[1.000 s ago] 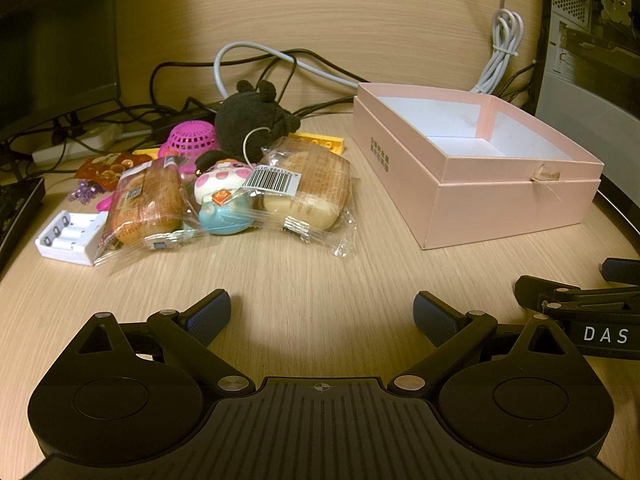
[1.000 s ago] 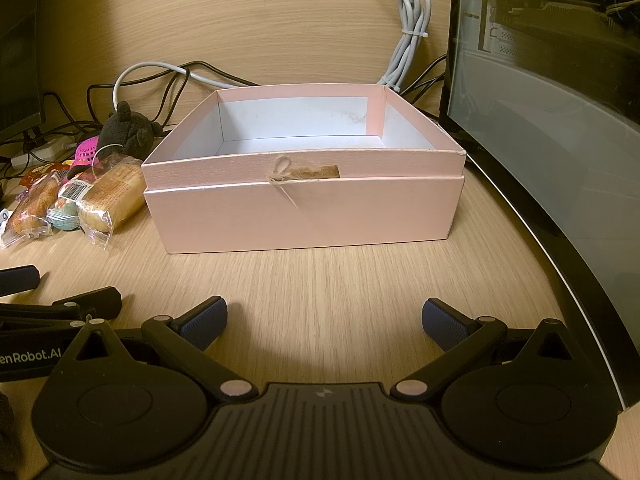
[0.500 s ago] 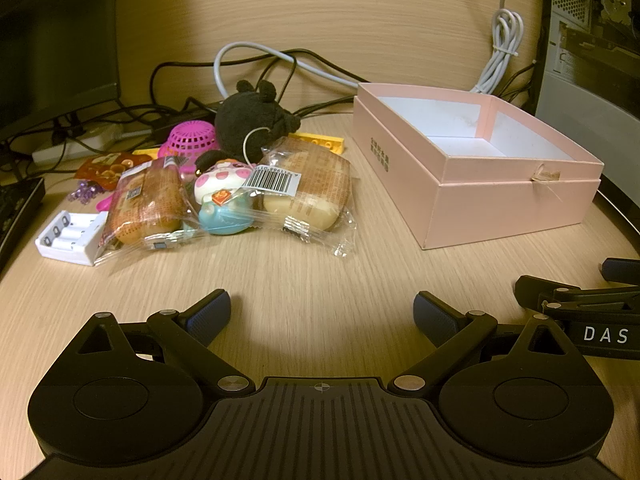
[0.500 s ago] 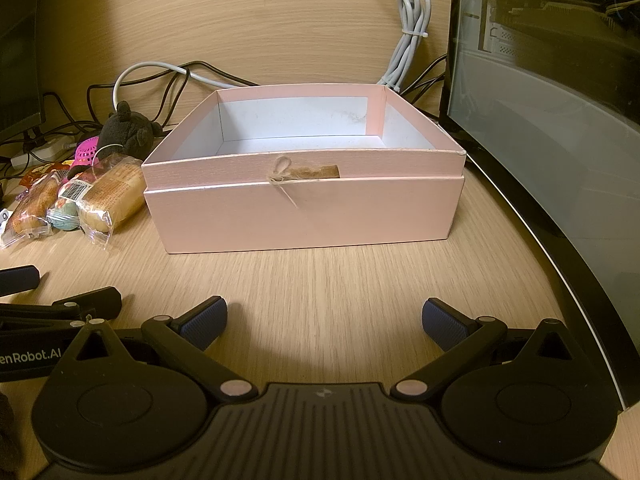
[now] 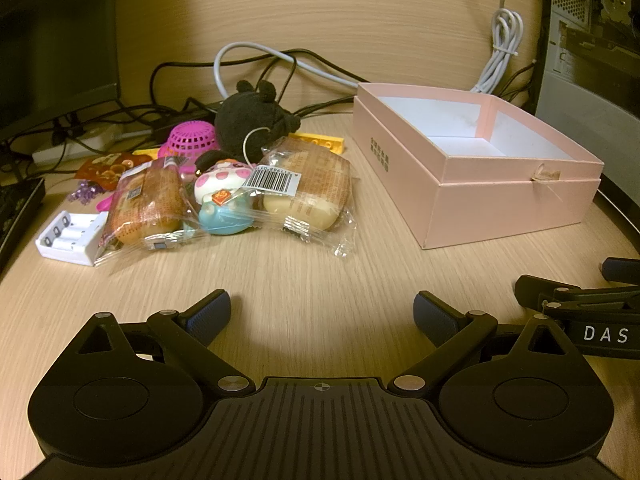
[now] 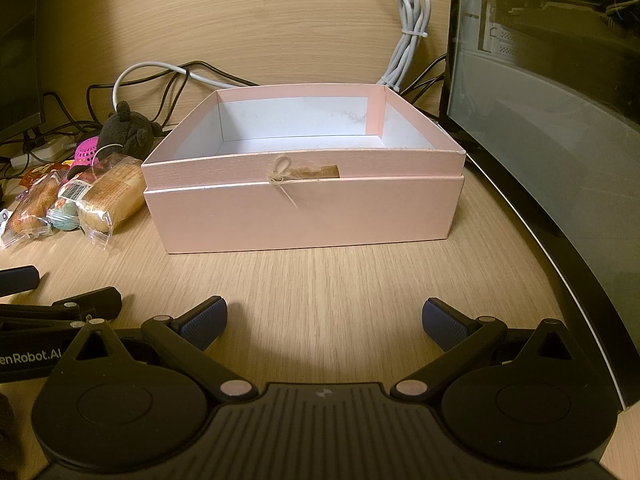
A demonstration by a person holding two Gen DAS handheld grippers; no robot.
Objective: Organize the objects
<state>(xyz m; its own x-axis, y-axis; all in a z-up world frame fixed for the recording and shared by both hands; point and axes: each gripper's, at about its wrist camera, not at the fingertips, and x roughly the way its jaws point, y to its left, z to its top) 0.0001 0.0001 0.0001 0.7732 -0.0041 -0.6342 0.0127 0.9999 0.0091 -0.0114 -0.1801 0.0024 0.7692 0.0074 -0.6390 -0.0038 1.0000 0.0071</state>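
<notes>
An open pink box with a white inside and nothing in it sits on the wooden desk. To its left lies a pile: two wrapped buns, a pink-and-blue squishy toy, a black plush, a magenta mesh ball, a white battery charger and a yellow brick. My left gripper is open, low over the desk short of the pile. My right gripper is open in front of the box, holding nothing.
Cables trail along the back wall behind the pile. A dark monitor stands at the left and a computer case with a glass side close to the right of the box. A red snack packet lies behind the buns.
</notes>
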